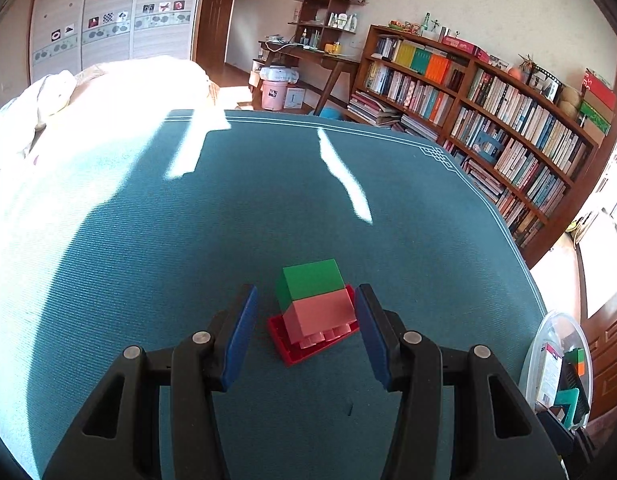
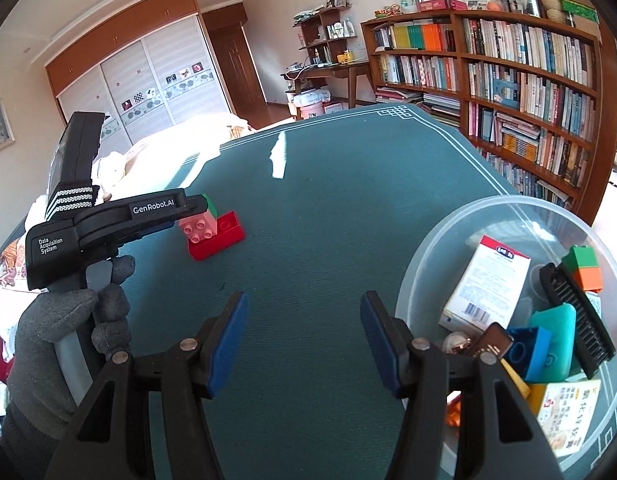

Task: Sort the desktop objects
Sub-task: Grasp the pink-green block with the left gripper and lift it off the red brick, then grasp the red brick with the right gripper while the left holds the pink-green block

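Observation:
A toy-brick stack lies on the teal tablecloth: a green brick (image 1: 313, 282) and a pink brick (image 1: 322, 316) joined on their side on a flat red brick (image 1: 292, 346). My left gripper (image 1: 304, 330) is open, its blue pads either side of the stack, apart from it. In the right wrist view the same stack (image 2: 212, 232) sits under the left gripper's black body (image 2: 108, 224). My right gripper (image 2: 304, 336) is open and empty, over bare cloth to the left of the clear bowl (image 2: 424, 256).
The clear bowl holds boxes, a black comb, a teal case and blue, green and orange bricks; it also shows at the right edge of the left wrist view (image 1: 548, 344). A bookshelf (image 2: 508, 80) stands beyond the table's right edge. A bed (image 1: 88, 100) lies to the left.

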A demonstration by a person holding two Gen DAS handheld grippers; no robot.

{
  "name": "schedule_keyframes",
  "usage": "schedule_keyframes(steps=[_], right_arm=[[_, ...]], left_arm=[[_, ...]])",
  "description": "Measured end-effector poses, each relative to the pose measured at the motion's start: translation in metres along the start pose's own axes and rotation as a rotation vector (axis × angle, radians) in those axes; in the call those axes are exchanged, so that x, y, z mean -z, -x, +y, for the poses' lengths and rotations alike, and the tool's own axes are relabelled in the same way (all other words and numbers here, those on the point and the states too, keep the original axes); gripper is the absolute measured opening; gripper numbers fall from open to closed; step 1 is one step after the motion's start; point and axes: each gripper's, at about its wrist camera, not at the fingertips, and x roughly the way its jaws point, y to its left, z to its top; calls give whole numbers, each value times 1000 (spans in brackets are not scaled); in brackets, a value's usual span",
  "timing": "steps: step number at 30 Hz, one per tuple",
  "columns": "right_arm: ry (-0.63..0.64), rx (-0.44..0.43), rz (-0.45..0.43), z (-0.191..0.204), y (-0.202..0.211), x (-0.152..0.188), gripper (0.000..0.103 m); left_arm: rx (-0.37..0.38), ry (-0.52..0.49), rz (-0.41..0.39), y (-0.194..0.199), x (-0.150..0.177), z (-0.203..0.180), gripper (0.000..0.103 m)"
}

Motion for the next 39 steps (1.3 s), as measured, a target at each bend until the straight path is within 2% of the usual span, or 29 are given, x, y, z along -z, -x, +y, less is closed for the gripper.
schedule_keyframes(steps=[7,9,14,19,24,35,39], right_arm=[[2,-8,41,6,-14,3,63],[8,-10,47,9,-17,3,63],[27,-21,61,16,-25,0,63],[19,-54,100,19,-41,-6,63],[24,-87,137,28,-61,-20,63],[111,-138,145,65,-114,-52,63],[119,-159,201,72,-145,-59,63]], left_arm=[[-12,-22,2,-8,-2,-6,53],[-5,-22,-4,-10,-2,-7,41],[-13,-28,-38,-5,1,-3,38],[-112,-81,-93,11,8,0,36],[-200,-92,-122,24,20,17,36],[-253,17,-77,27,39,71,36],[-255,51,-74,27,40,80,36]])
